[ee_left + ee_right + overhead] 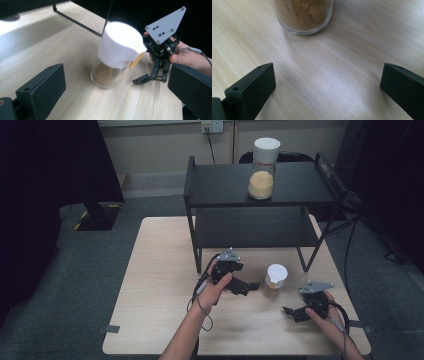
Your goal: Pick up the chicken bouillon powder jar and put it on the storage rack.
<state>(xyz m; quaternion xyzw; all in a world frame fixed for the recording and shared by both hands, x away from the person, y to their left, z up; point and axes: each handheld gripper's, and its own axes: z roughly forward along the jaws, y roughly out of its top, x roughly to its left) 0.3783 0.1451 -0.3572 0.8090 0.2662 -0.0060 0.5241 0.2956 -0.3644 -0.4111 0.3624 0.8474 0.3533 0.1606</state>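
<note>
small jar [275,281] stands on the table [150,285] between left gripper [248,287] and right gripper [292,312], both spread wide, gripping nothing.

I can read no text, brand, number or sign on anything in front of me. The white-lidded jar [117,55] between my tongs has a yellow tab at its lid, at the frame's centre, but nothing legible stands on it.

Grey carpet floor [150,205], beige wall [160,140], black two-tier shelf [290,185].
</note>
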